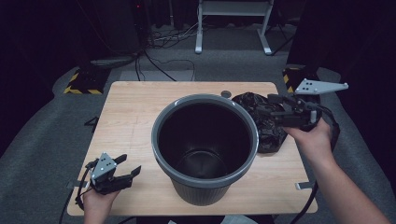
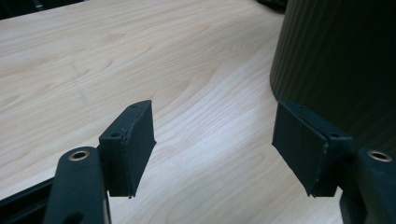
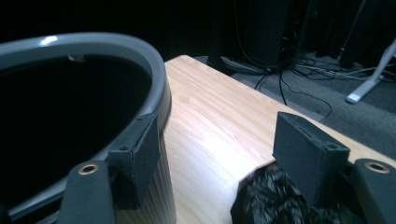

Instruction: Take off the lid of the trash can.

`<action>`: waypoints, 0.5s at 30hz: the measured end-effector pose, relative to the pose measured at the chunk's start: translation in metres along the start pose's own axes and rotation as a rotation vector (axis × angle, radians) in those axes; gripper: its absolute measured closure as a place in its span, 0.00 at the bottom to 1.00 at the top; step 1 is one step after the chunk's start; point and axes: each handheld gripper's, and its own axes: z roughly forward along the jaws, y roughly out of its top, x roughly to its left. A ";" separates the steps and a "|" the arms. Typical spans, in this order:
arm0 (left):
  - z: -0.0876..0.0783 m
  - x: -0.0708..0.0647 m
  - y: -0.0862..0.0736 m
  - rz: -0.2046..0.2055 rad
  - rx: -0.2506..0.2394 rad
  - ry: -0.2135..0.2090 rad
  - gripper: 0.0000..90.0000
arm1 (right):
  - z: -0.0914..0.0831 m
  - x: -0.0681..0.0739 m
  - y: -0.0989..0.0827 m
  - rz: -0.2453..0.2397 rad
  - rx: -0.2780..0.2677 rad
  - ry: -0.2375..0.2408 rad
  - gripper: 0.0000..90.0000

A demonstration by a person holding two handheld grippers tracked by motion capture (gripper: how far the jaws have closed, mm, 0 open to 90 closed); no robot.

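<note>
Right gripper (image 1: 273, 106) fingers apart, empty, above crumpled black bag (image 1: 261, 122); left gripper (image 1: 130, 167) fingers apart, empty, grey bin (image 1: 205, 135) just beside

A large round grey plastic bin (image 1: 205, 144) stands upright in the middle of the light wooden table (image 1: 130, 121), nearer the person's edge. Its mouth is open and faces up, ringed by a smooth, lighter grey rim; the inside is dark and bare down to the round bottom. The outer wall is dark and ribbed with fine vertical lines, and it tapers slightly toward the base. Just beside the bin, on its right toward the table's far right corner, lies a crumpled black plastic bag (image 1: 261, 121). The bag is glossy and wrinkled, bunched into a loose heap, resting on the tabletop against the bin's rim side.
</note>
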 end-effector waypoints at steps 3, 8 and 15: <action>-0.009 0.002 -0.005 -0.018 -0.005 0.016 0.33 | 0.007 0.001 0.013 -0.009 0.010 0.023 0.35; -0.019 0.004 -0.012 -0.058 -0.011 0.033 0.33 | 0.023 0.004 0.029 -0.031 0.062 0.057 0.39; -0.026 0.005 -0.020 -0.079 -0.014 0.052 0.33 | 0.056 0.017 0.047 -0.071 0.153 0.113 0.42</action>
